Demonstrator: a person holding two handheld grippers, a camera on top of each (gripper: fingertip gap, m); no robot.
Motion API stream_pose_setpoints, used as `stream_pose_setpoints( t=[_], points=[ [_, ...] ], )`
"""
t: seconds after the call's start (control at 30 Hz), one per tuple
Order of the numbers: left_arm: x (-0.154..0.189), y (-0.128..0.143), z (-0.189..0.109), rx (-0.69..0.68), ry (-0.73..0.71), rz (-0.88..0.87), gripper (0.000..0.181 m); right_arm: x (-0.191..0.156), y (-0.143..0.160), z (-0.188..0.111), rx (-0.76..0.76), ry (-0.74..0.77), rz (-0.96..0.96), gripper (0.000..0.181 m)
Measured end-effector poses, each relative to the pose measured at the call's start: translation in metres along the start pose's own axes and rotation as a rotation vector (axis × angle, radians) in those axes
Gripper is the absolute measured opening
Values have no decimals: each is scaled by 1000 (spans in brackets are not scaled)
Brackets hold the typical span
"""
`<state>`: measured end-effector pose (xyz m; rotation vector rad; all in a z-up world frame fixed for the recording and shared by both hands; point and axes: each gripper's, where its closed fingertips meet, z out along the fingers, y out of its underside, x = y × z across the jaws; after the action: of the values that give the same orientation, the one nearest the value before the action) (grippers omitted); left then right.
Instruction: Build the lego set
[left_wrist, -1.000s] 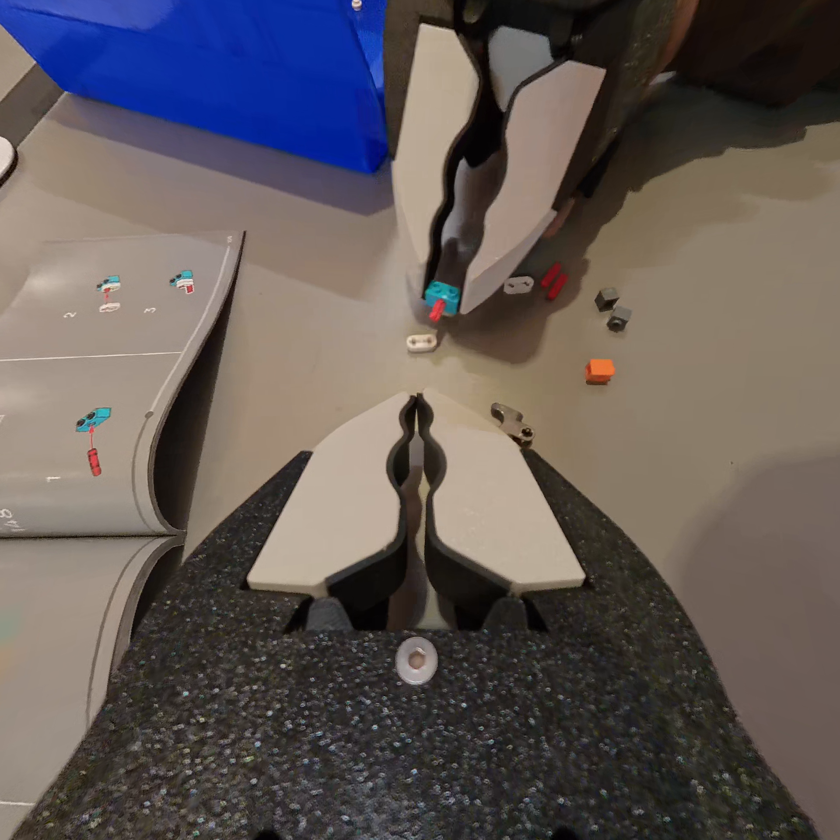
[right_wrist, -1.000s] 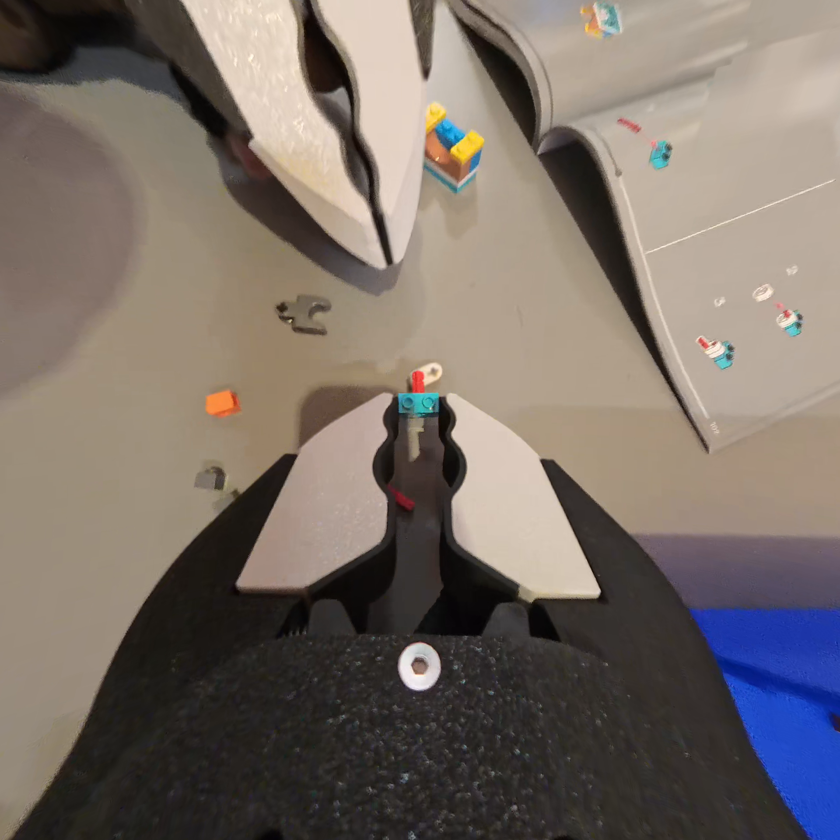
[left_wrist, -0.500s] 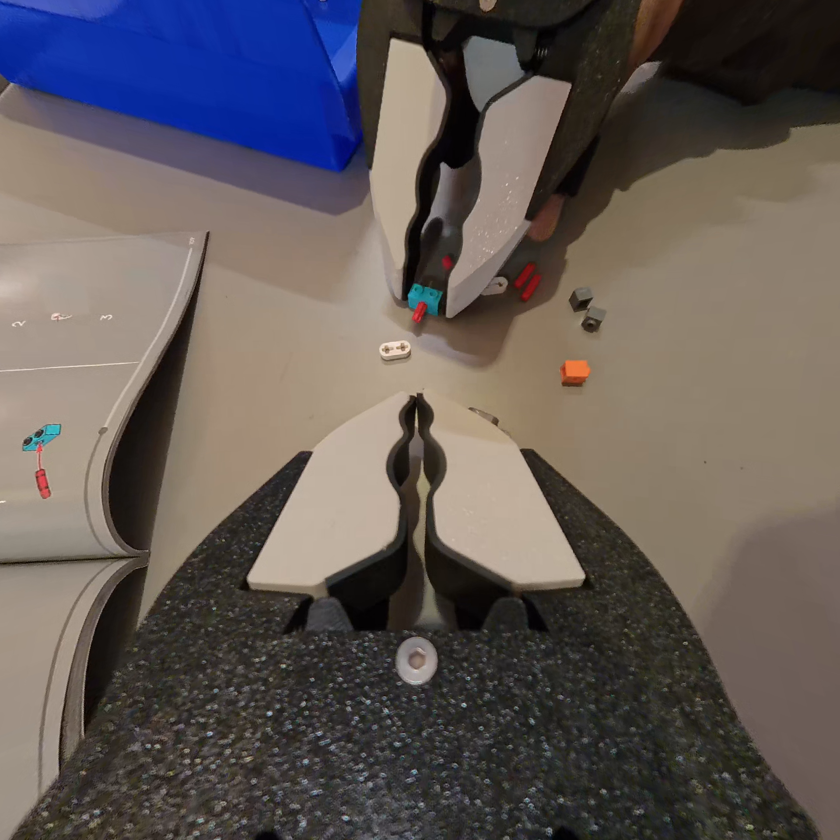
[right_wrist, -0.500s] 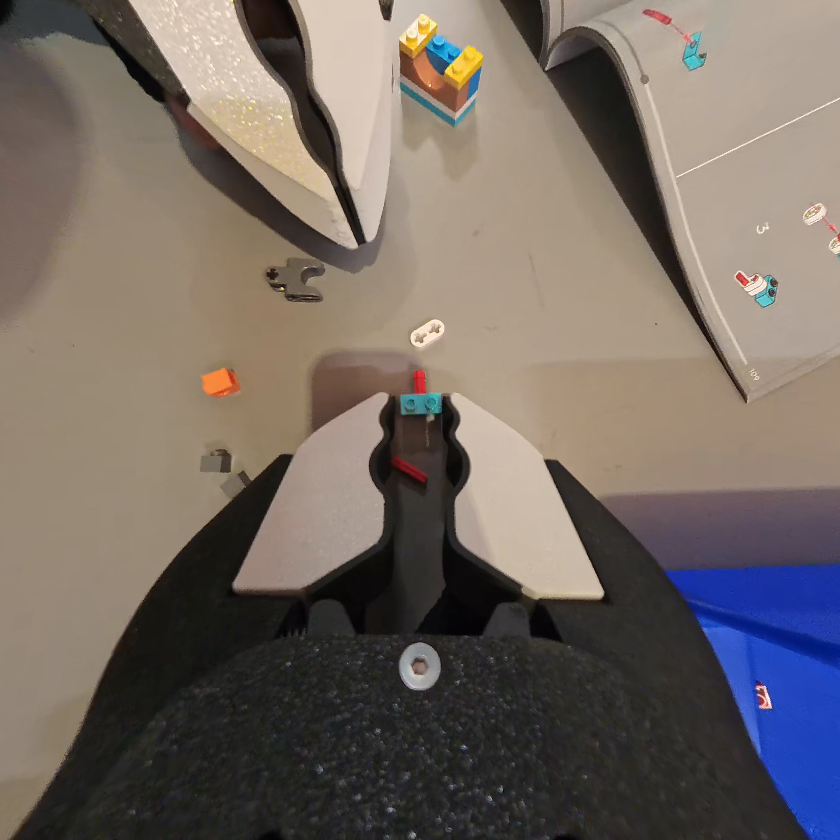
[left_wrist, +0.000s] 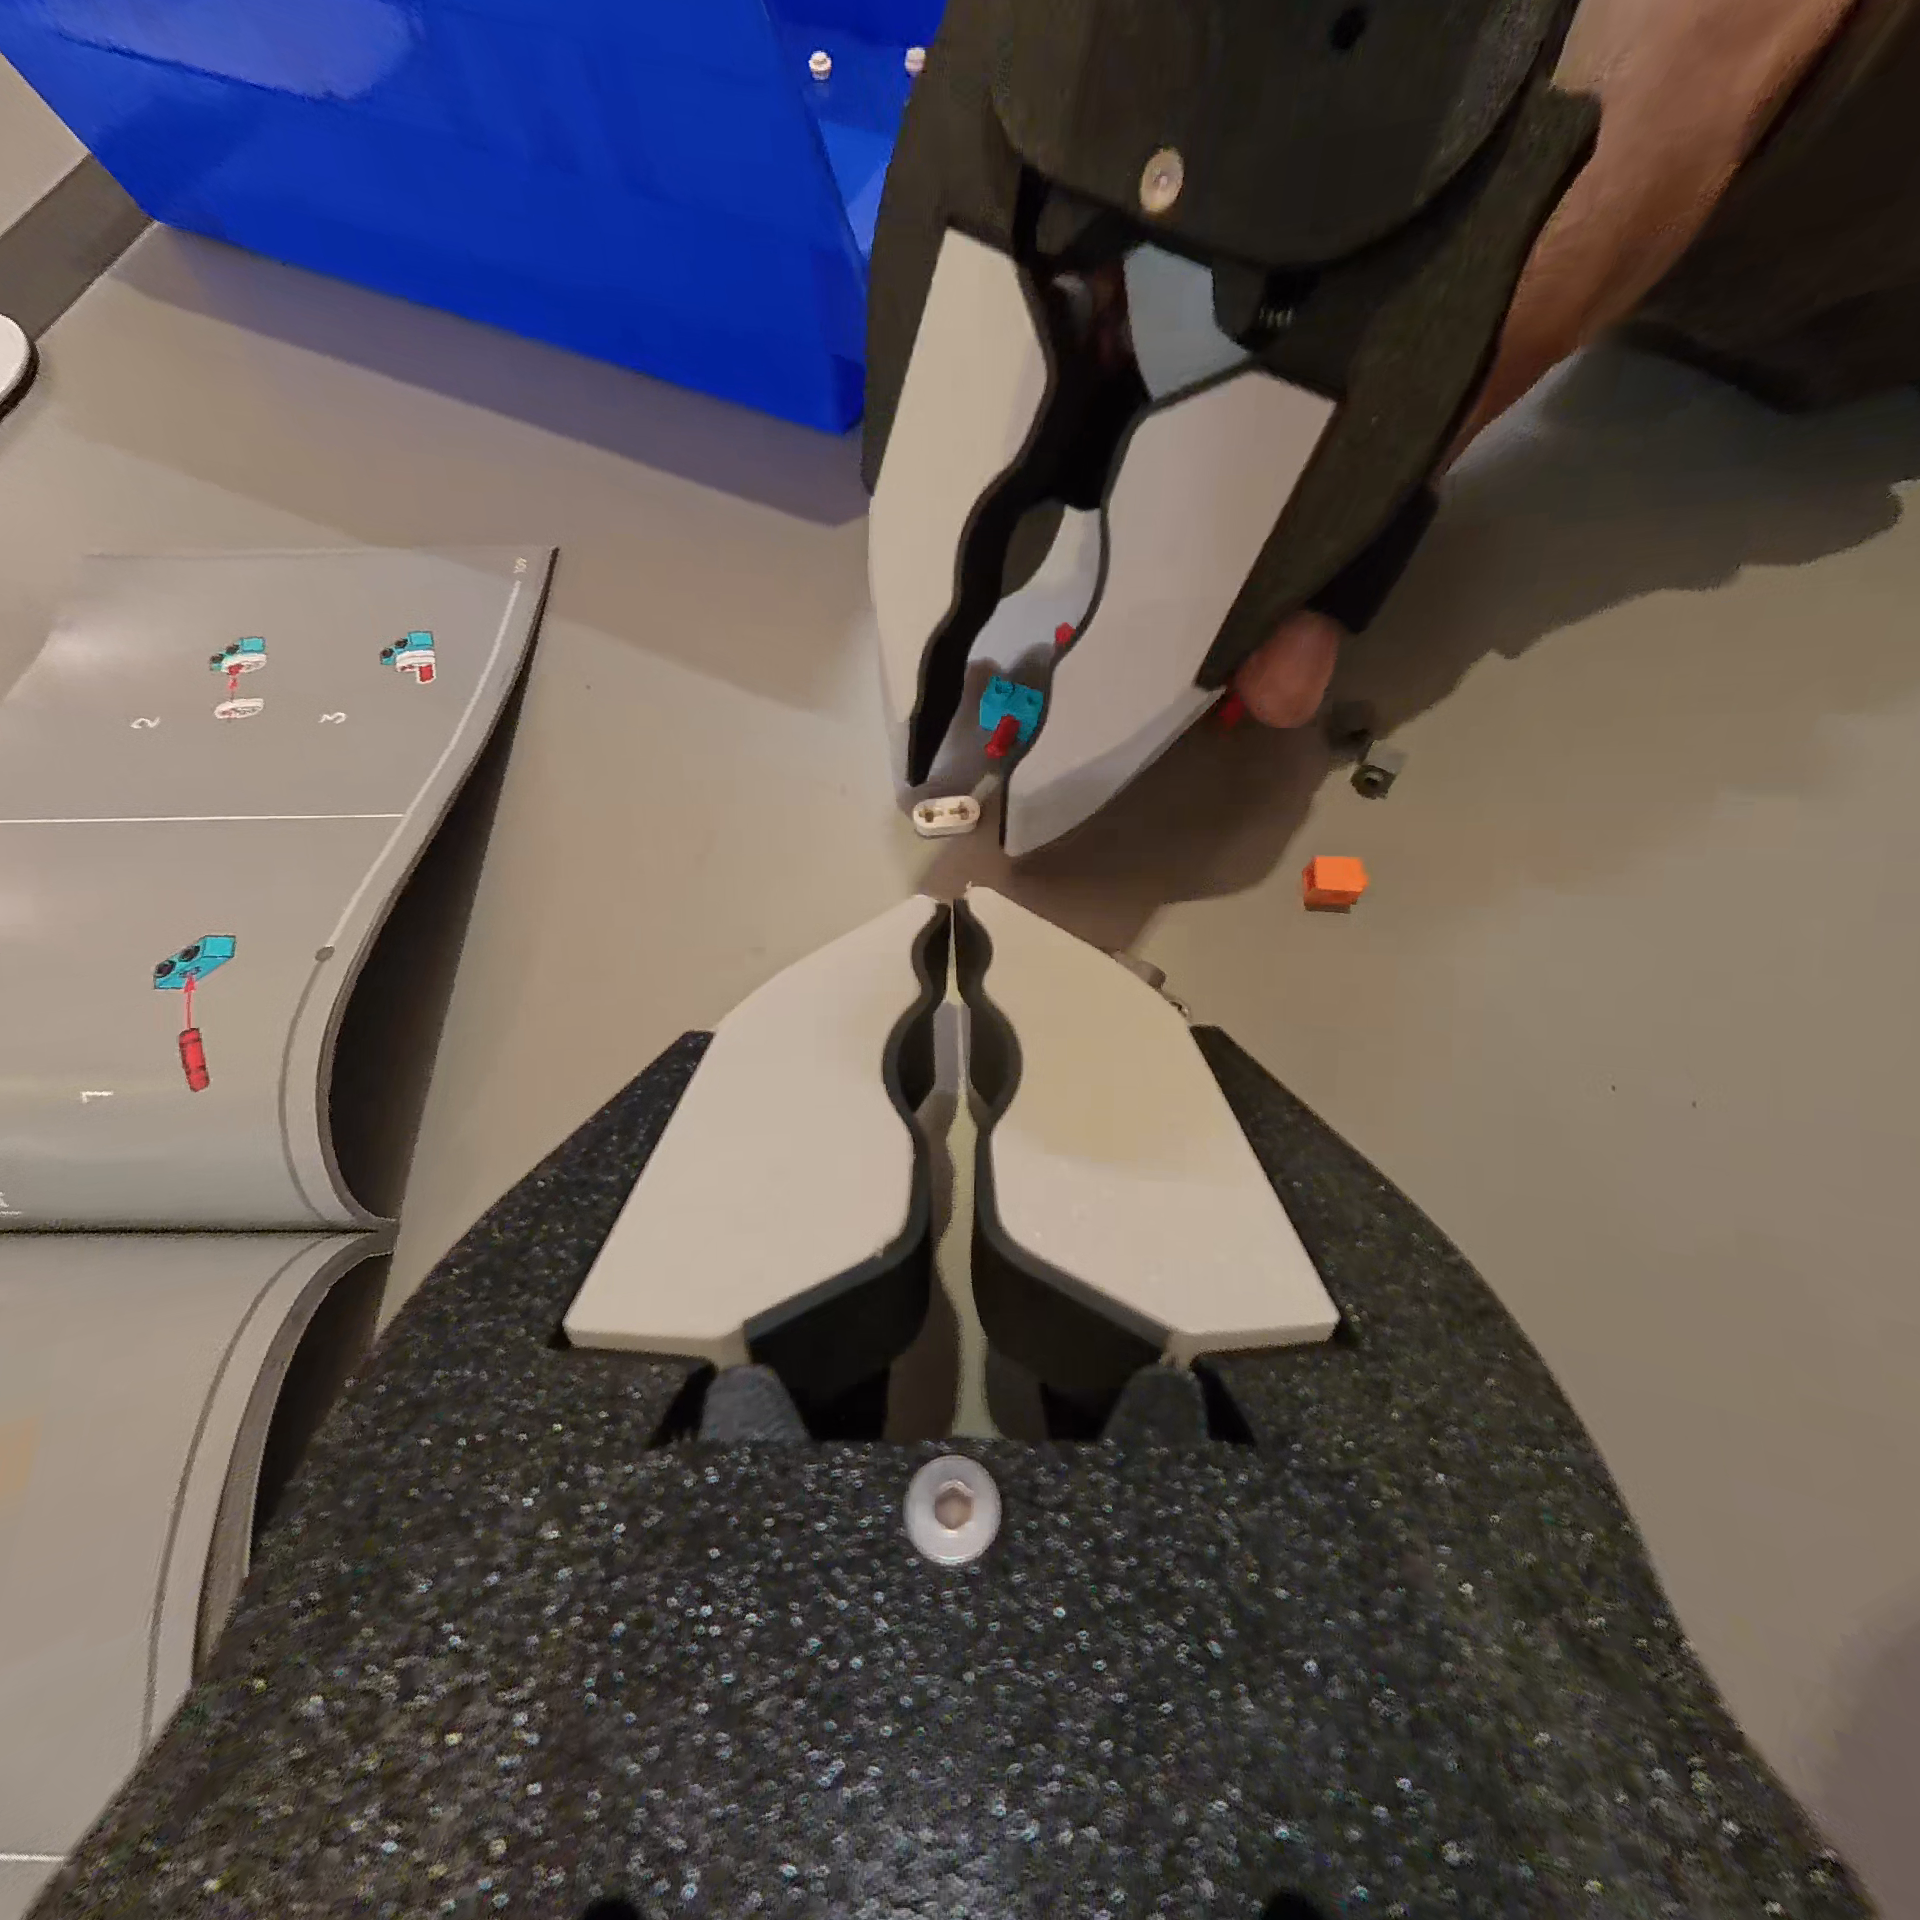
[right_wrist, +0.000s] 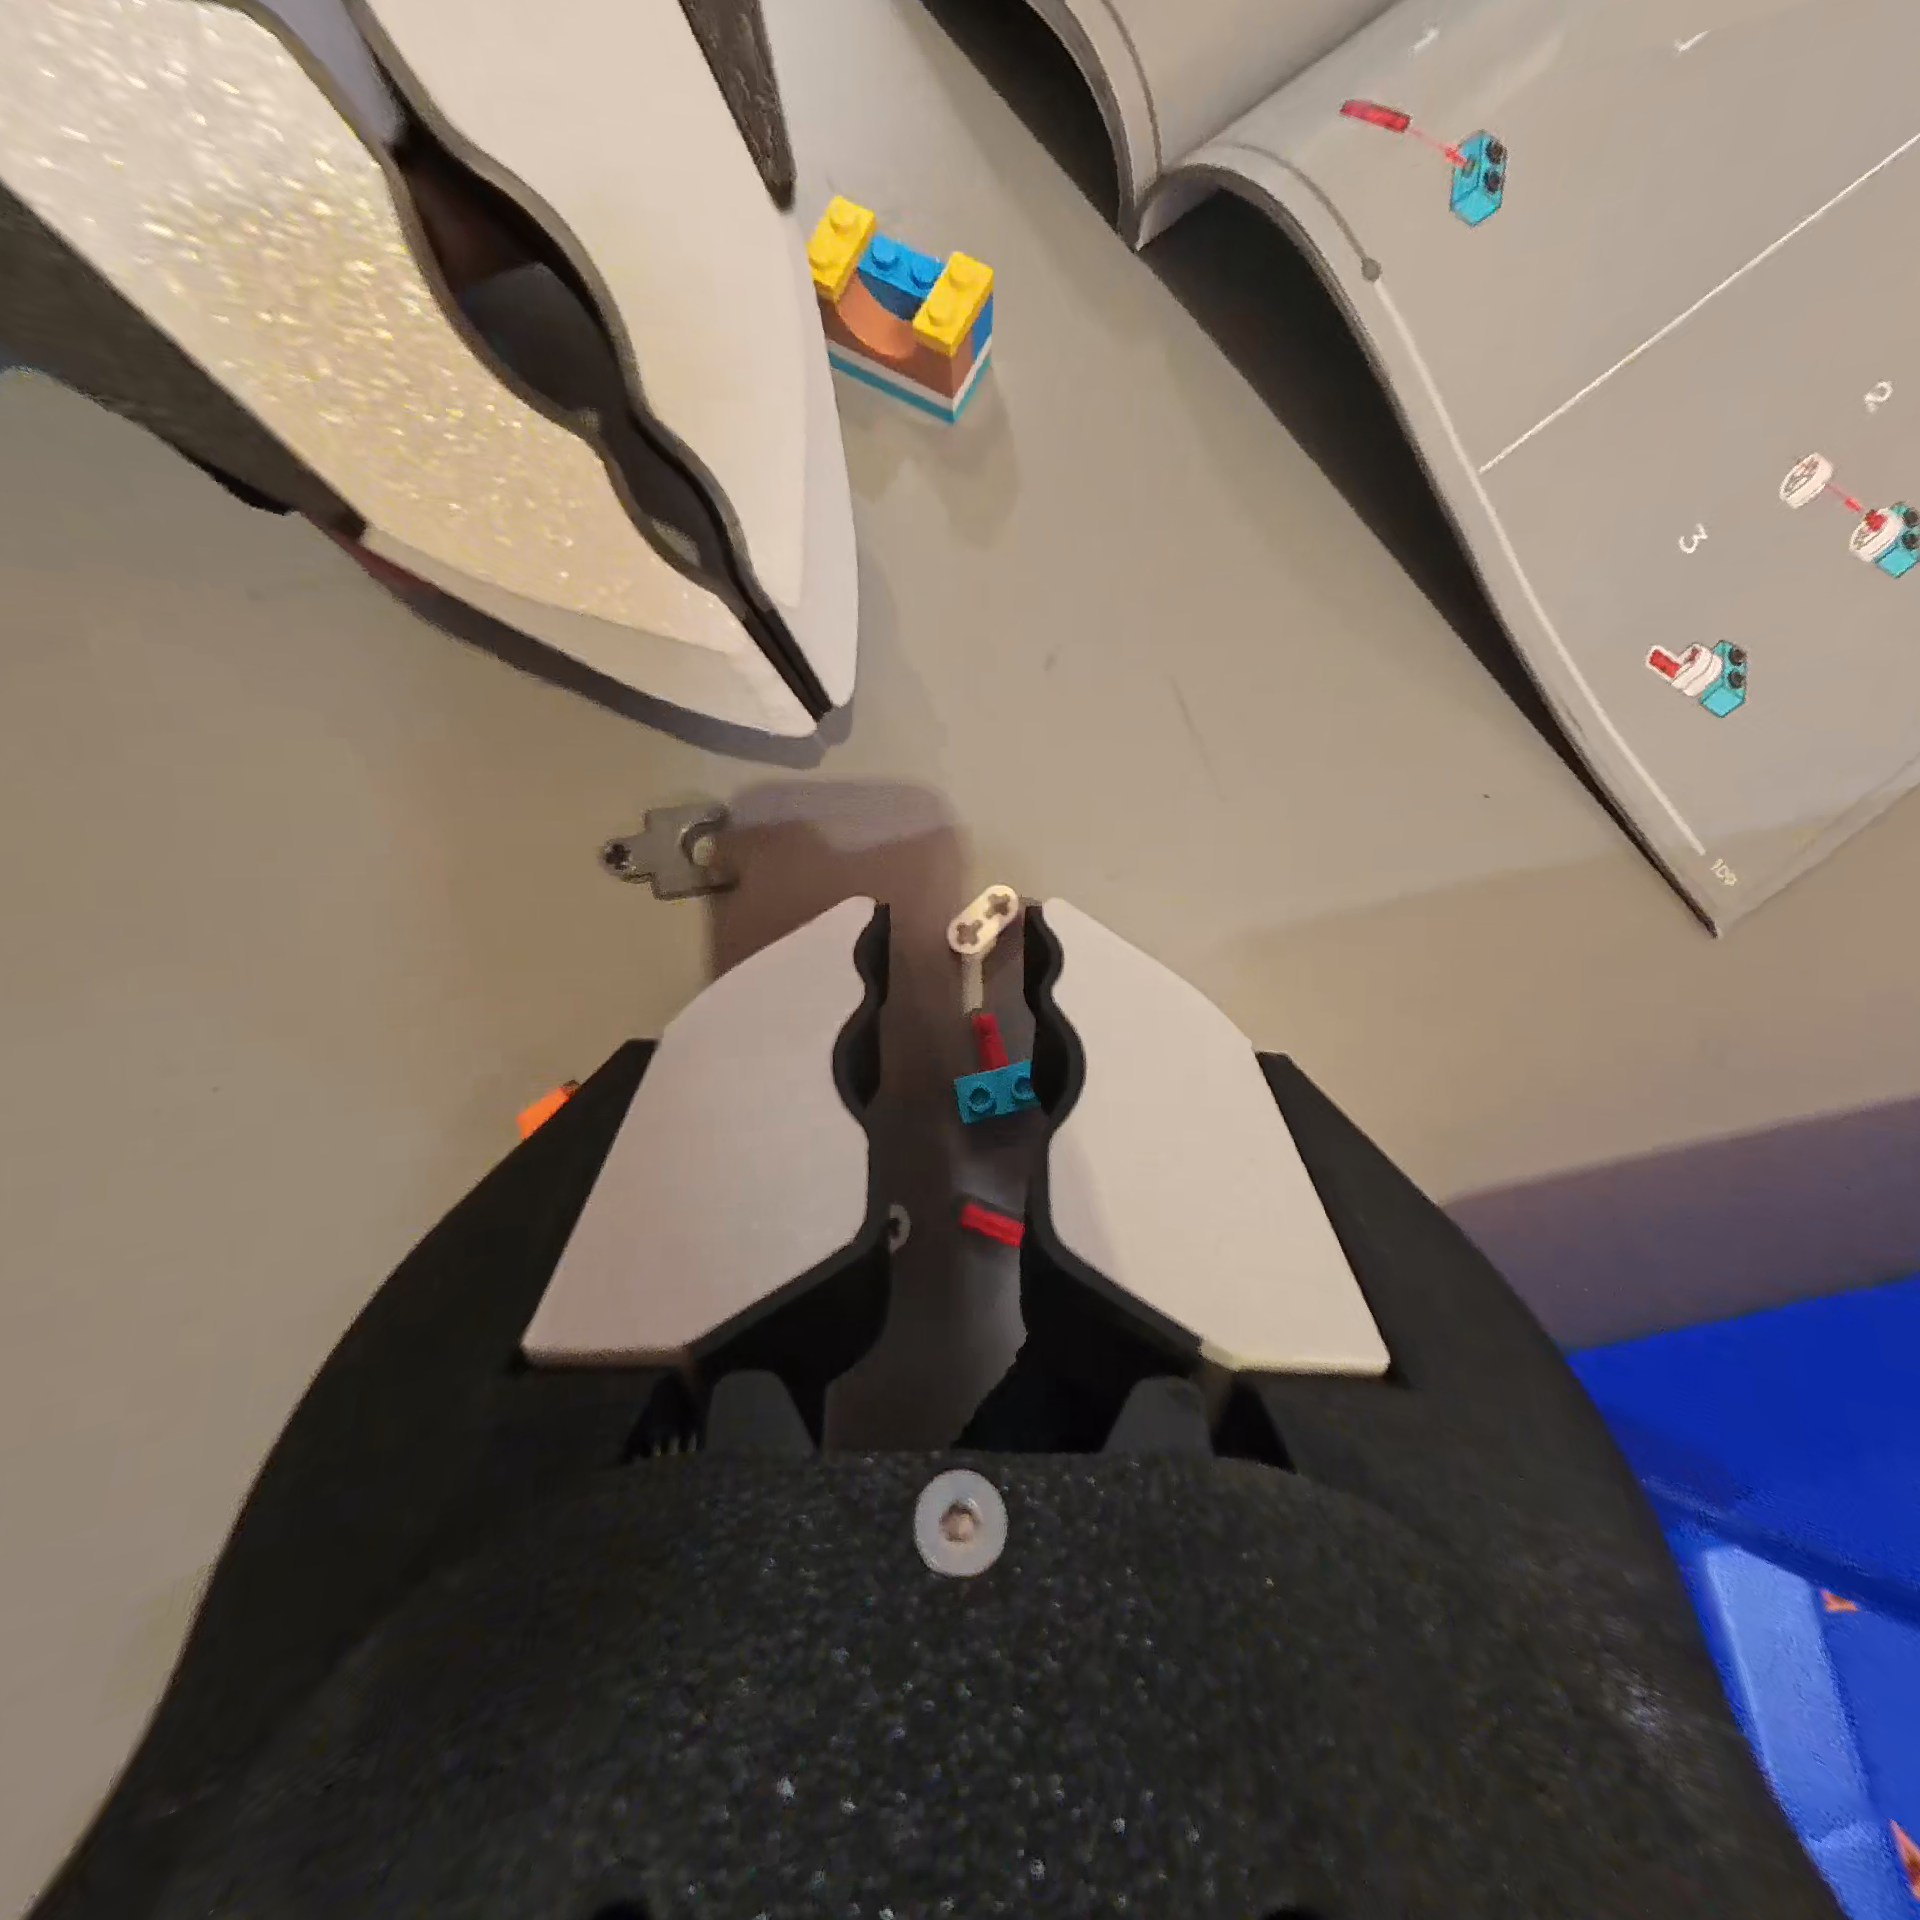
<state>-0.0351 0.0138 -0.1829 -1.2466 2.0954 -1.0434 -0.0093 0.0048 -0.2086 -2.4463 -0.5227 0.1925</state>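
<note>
My right gripper (right_wrist: 956, 914) is open low over the table, with the teal brick (right_wrist: 995, 1093) and its red pin (right_wrist: 987, 1039) loose between the fingers, close to the right-hand one. A small white link (right_wrist: 982, 920) lies at the fingertips. A second red pin (right_wrist: 987, 1224) lies further back between the fingers. In the left wrist view the right gripper (left_wrist: 956, 810) points toward me, with the teal brick (left_wrist: 1008, 712) and white link (left_wrist: 945, 816) at its tips. My left gripper (left_wrist: 954, 904) is shut and empty, just short of the link.
An open instruction booklet (left_wrist: 208, 831) lies on the left and a blue bin (left_wrist: 520, 156) stands behind. An orange brick (left_wrist: 1333, 883) and grey pieces (left_wrist: 1371, 769) lie to the right. A dark bracket (right_wrist: 675, 852) and a yellow, blue and brown assembly (right_wrist: 904, 307) sit on the table. From either gripper's tips it is about 4 cm to the dark bracket (right_wrist: 675, 852).
My right gripper has opened and let go of the teal brick, and moved forward so its tips reach the white link. My left gripper stays shut.
</note>
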Motion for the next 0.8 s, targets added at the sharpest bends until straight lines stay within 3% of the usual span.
stream_pose_setpoints(
  t=[0.33, 0.43, 0.6, 0.8],
  points=[
    [-3, -2, -2, 6, -19, -6, 0, 0, 1, 6, -15, 5, -15, 8],
    [-6, -4, -3, 31, -22, -23, 1, -8, -15, -3, 122, -49, -87, 8],
    [-8, -18, -13, 156, 36, -121, 4, -9, -47, -33, 382, 6, -218, 7],
    [-7, -37, -24, 296, 131, -262, 9, -17, -58, -44, 476, 56, -313, 8]
  ],
)
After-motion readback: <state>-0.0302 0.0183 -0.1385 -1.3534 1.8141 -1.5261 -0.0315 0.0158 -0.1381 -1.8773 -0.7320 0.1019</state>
